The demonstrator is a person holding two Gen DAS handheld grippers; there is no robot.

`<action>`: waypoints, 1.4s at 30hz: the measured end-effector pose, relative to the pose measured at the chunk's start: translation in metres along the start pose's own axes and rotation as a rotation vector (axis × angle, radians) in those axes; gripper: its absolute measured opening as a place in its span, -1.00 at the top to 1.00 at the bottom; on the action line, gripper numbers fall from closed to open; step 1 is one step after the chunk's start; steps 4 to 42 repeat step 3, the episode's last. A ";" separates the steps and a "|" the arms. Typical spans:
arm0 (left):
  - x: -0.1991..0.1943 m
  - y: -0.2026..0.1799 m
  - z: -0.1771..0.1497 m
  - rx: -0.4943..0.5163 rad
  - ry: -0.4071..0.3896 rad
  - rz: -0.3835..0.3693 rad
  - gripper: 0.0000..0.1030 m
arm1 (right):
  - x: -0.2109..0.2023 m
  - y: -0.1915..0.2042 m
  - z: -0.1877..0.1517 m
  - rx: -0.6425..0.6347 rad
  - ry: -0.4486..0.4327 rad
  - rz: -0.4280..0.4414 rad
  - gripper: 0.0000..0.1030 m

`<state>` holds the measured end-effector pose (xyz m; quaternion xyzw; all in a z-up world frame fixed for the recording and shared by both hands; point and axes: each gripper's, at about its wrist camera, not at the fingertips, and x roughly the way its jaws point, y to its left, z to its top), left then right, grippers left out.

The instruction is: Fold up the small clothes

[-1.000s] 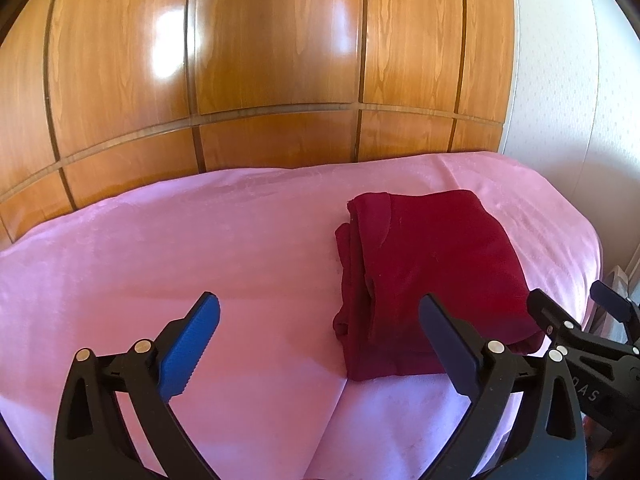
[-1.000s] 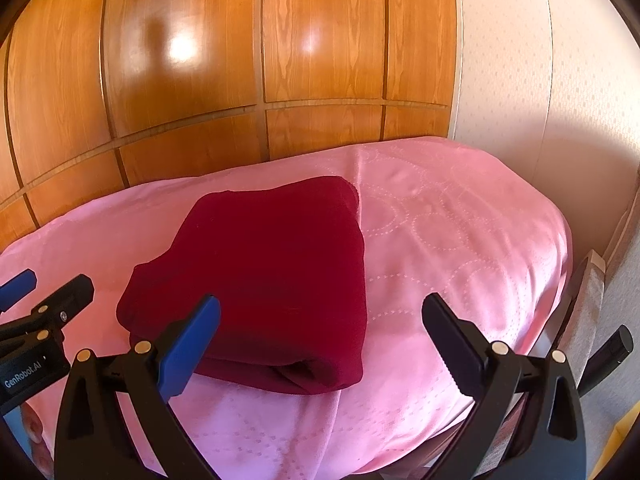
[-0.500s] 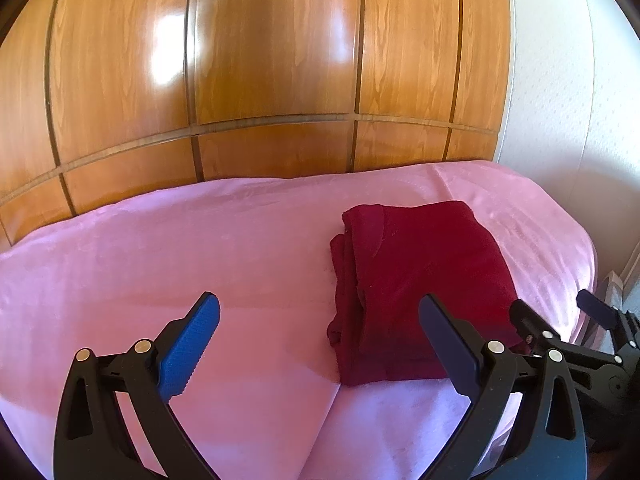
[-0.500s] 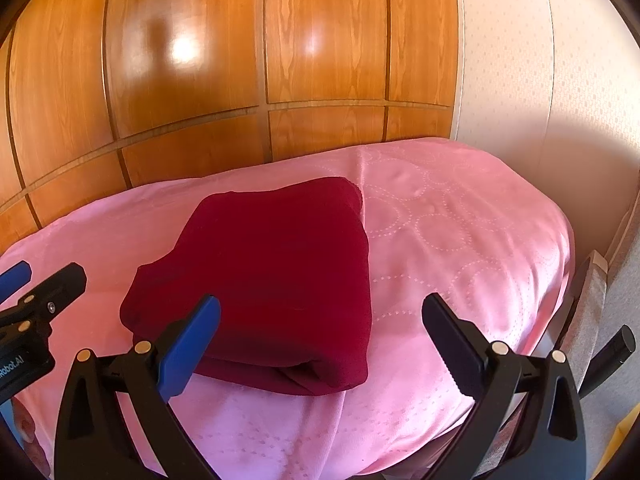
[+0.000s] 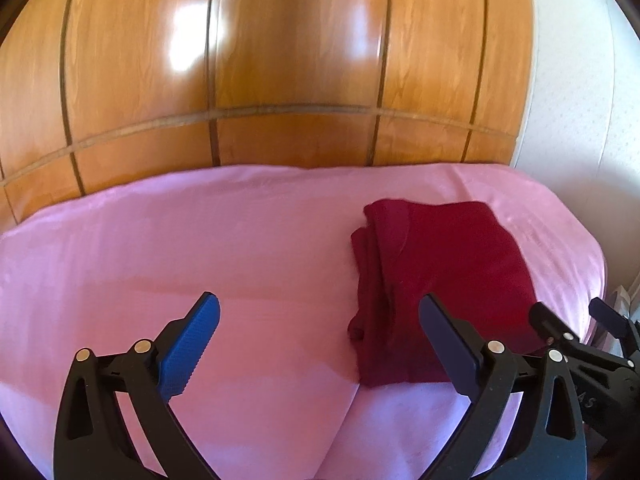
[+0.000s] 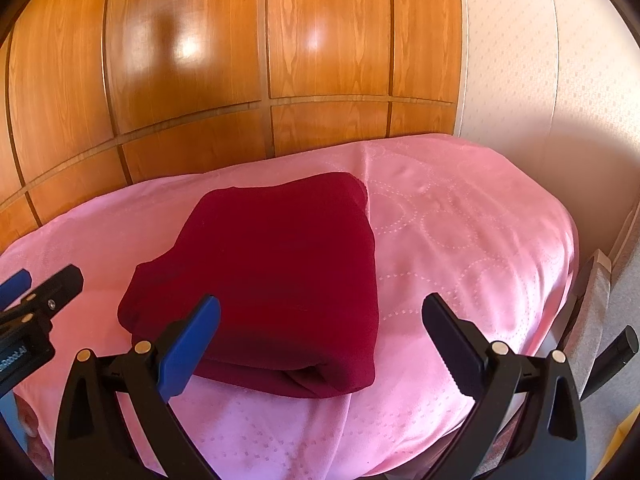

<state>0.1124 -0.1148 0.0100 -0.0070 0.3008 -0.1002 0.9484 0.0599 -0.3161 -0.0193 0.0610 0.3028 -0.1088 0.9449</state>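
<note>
A dark red garment [image 5: 440,280] lies folded into a compact rectangle on the pink bedsheet [image 5: 200,248]; it also shows in the right wrist view [image 6: 272,272]. My left gripper [image 5: 320,340] is open and empty, held above the sheet to the left of the garment. My right gripper [image 6: 320,344] is open and empty, held near the garment's front edge. The right gripper also shows at the right edge of the left wrist view [image 5: 576,328], and the left gripper at the left edge of the right wrist view [image 6: 36,292].
A wooden panelled wardrobe [image 5: 280,60] stands behind the bed. A pale wall [image 6: 540,80] is at the right. The bed's right edge [image 6: 576,264] drops off to the floor.
Both grippers have drawn back and risen a little from the folded garment. The garment has not moved.
</note>
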 end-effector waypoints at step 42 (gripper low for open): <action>0.006 0.005 -0.004 -0.010 0.026 0.015 -0.92 | 0.003 -0.002 0.001 -0.002 0.005 -0.005 -0.96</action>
